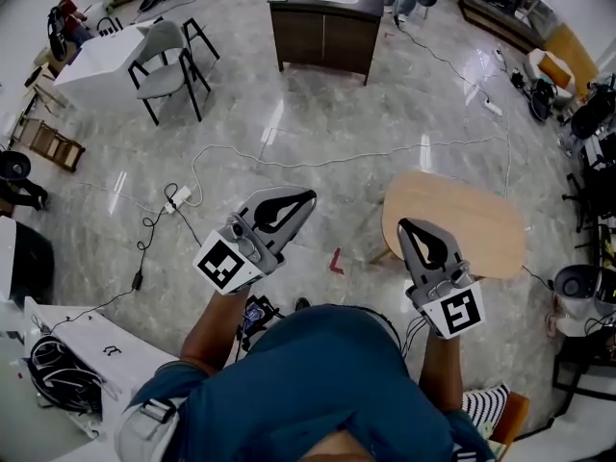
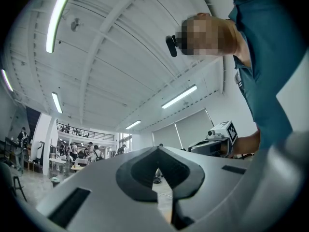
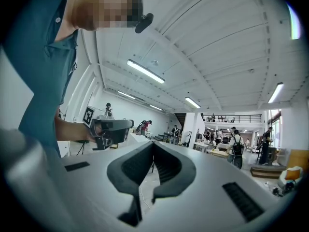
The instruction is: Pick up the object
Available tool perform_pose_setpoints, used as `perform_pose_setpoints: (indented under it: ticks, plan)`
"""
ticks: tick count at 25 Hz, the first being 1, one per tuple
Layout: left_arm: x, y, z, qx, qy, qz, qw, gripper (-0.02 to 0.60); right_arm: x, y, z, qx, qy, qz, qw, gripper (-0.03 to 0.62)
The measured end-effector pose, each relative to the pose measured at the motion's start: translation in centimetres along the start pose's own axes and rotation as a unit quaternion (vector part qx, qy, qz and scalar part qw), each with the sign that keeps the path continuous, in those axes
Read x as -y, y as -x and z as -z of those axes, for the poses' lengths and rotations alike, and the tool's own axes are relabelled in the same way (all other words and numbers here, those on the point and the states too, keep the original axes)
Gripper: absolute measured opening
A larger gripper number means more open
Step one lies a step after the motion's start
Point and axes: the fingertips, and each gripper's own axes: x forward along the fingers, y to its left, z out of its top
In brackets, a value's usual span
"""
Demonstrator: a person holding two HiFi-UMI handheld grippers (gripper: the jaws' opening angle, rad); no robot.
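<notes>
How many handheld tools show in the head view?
2. The left tool is seen against the floor; the right tool is seen against the round wooden table. None seems hidden.

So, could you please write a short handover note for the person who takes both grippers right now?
Left gripper: shut, holds nothing, in the air over the grey marble floor.
Right gripper: shut, holds nothing, near the round light wooden table.
Object: I cannot tell which thing it is.
Done: nothing picked up.
To do: find the object, open a gripper, grasp, lift.
</notes>
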Motion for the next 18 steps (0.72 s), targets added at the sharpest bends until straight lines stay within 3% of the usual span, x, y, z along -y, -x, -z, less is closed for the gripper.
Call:
perform_pose_setpoints:
  ticks: [11, 15, 18]
  plan:
    - [-3.8, -3.2, 1.5, 0.015, 0.005, -0.012, 0.9998, 0.003, 4.3, -2.7, 2.0, -0.002, -0.007, 0.000, 1.000, 0.015]
    - [-4.3, -6.3, 2.5, -0.007, -0.004, -0.011, 0.9999, 0.003, 7.9, -3.0, 2.5, 0.012, -0.010, -0.004, 1.000, 0.014]
    - [-5.2, -8.8, 2.8, 0.006, -0.008, -0.019, 0.9998, 0.004, 10.5, -3.3, 3.2, 0.015, -0.014, -0.011, 1.000, 0.015]
